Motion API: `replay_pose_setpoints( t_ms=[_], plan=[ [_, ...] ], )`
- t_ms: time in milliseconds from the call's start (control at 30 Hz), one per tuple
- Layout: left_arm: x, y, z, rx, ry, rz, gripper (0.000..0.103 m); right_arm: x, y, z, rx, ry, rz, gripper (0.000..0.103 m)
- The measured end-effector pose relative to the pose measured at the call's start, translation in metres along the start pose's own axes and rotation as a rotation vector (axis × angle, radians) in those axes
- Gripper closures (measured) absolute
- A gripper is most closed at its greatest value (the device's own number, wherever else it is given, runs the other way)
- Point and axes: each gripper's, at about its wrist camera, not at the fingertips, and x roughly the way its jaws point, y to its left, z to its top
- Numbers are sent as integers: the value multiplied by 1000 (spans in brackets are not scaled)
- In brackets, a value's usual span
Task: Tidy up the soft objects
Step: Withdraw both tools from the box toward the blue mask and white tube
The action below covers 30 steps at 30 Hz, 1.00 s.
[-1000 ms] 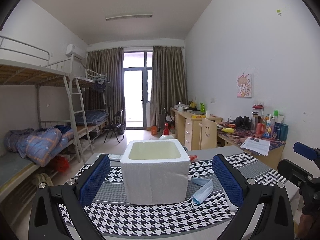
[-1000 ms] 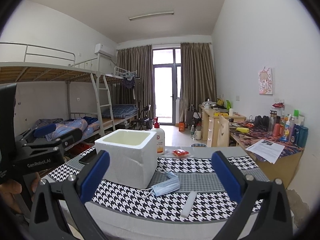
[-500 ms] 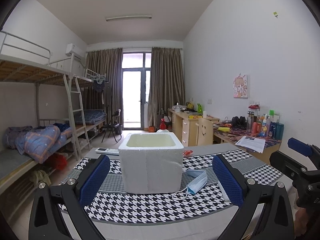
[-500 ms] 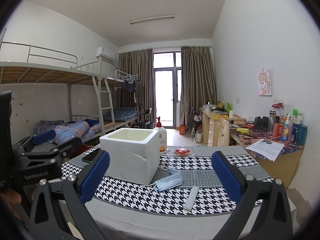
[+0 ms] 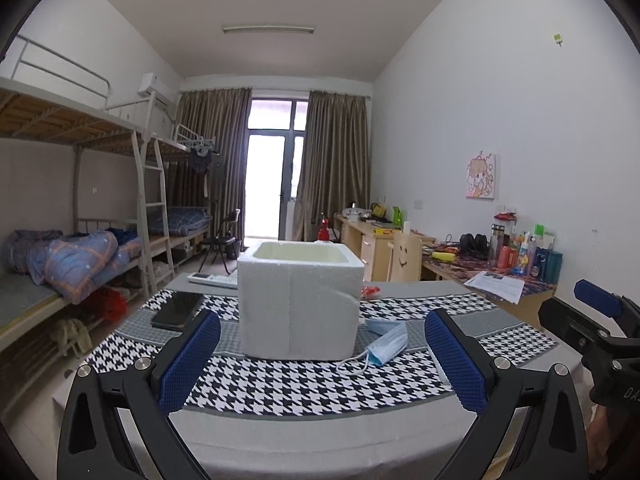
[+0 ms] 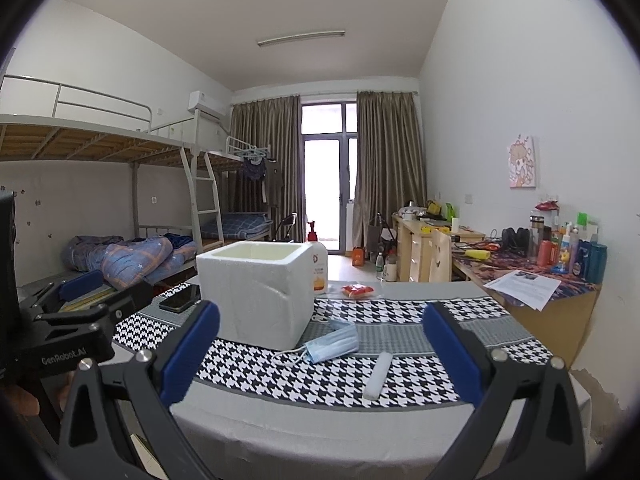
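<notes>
Left wrist view: I look level along the fingers from the table's near edge, facing the foam box (image 5: 299, 304) head-on, fairly near. Right wrist view: same heading, set further right; foam box (image 6: 256, 290) lies left of centre. Shared: box, face mask (image 5: 387, 344) (image 6: 331, 345), houndstooth cloth (image 5: 304, 384) (image 6: 404, 376), room beyond.

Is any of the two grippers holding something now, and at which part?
Nothing is held. The left gripper and the right gripper are both open and empty; the face mask lies on the table.
</notes>
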Motion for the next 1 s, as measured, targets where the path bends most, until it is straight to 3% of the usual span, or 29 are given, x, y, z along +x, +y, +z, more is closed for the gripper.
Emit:
replay_pose_setpoints(
  t_ms=[567, 1000],
  plan=[
    [39, -10, -27, 11, 98, -91, 1, 21, -12, -24, 0, 76, -62, 0],
    [71, -24, -45, 73, 155, -161, 1, 46, -33, -42, 42, 153, -83, 0]
  ],
)
